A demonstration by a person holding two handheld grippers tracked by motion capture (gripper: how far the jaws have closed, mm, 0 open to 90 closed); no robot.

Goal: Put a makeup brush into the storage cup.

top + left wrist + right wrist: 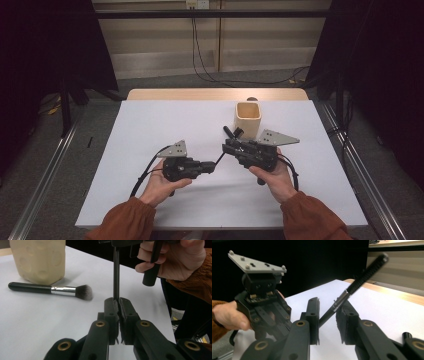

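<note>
A thin black stick with a silver ferrule and a ribbed handle (342,298) hangs in the air between my two grippers. My left gripper (118,302) is shut on its lower end, and the stick (116,272) rises straight up from the pads. My right gripper (329,303) has its jaws on either side of the stick, with a gap still showing beside it. In the high view the left gripper (212,165) points right and the right gripper (226,145) points left, tips close together above the table's middle.
A beige cup (248,119) stands just behind the right gripper on the white table (150,125). A black makeup brush (50,289) lies flat in front of the cup (40,260). Metal rails run along both sides of the table.
</note>
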